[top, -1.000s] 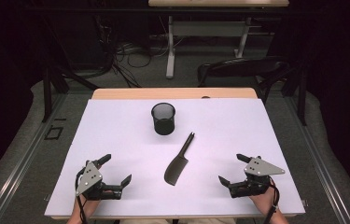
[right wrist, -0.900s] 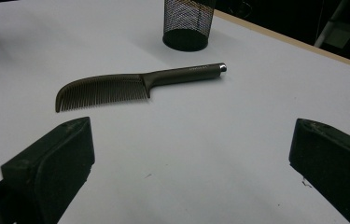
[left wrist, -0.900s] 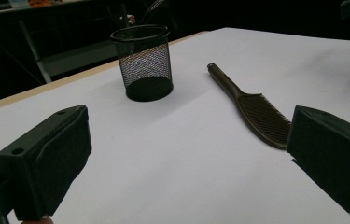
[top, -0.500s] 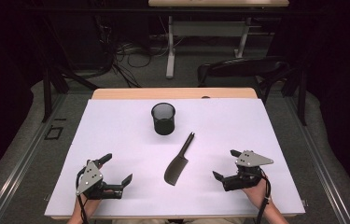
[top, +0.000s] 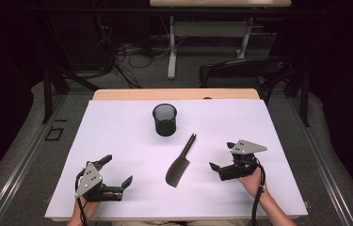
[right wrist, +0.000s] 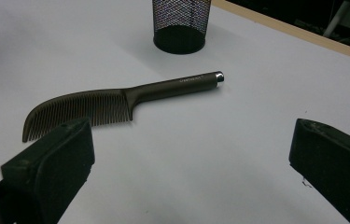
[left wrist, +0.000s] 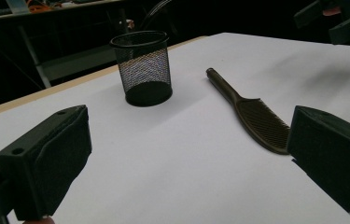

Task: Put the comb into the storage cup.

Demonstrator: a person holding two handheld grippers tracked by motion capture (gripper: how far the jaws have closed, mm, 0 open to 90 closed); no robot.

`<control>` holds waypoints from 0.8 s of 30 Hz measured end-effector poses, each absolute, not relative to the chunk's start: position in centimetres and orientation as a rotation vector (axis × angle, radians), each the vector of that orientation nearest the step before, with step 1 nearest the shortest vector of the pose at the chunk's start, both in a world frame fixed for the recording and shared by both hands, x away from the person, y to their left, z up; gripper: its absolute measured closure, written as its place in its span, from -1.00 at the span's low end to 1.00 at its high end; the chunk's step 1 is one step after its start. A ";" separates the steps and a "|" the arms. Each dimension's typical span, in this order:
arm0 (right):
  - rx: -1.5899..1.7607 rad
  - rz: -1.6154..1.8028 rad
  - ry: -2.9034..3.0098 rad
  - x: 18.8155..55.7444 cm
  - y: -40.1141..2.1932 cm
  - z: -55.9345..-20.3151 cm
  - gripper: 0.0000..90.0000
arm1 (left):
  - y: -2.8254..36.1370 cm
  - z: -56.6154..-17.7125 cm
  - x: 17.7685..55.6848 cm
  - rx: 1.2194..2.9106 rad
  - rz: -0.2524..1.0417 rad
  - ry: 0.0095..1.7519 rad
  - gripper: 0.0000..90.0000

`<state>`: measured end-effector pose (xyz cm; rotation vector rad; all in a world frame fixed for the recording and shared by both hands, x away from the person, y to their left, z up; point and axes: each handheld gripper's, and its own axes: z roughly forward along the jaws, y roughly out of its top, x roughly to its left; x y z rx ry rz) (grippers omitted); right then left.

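Observation:
A dark comb (top: pixel 180 162) with a long handle lies flat near the middle of the white table (top: pixel 117 132), its handle pointing away toward a black mesh cup (top: pixel 164 119) that stands upright. My left gripper (top: pixel 116 170) rests near the front left, open and holding nothing. My right gripper (top: pixel 221 155) hovers just right of the comb, open, with a hand behind it. In the left gripper view the comb (left wrist: pixel 256 121) and the cup (left wrist: pixel 142 65) lie beyond the open left gripper (left wrist: pixel 186 135). The right gripper view has the comb (right wrist: pixel 116 102) ahead of the open right gripper (right wrist: pixel 191 140), apart from it.
The table's wooden far edge (top: pixel 174 94) borders a dark floor with cables, a desk frame (top: pixel 172 52) and a black chair (top: pixel 244 70) behind the table's far right. Bare white surface surrounds the comb and cup.
My right gripper has moved left and forward, closer to the comb, and stays open. The left gripper, the comb and the cup have not moved.

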<state>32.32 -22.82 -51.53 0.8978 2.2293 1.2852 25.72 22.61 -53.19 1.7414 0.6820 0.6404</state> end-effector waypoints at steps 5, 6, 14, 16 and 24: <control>0.891 1.275 2.226 33.2 -22.3 -51.6 -1.00 | 22.6 -53.2 26.0 1.743 0.644 0.672 -1.00; 0.895 1.275 2.232 33.5 -22.0 -51.7 -1.00 | 22.6 -53.2 26.0 1.742 0.642 0.672 -1.00; 0.891 1.287 2.246 34.7 -21.1 -51.5 -1.00 | 22.6 -53.2 25.9 1.741 0.646 0.671 -1.00; 0.888 1.286 2.248 35.1 -20.7 -51.4 -1.00 | 22.6 -53.1 25.9 1.738 0.644 0.673 -1.00; 0.883 1.296 2.257 36.6 -19.4 -51.5 -1.00 | 22.6 -53.1 25.8 1.742 0.649 0.666 -1.00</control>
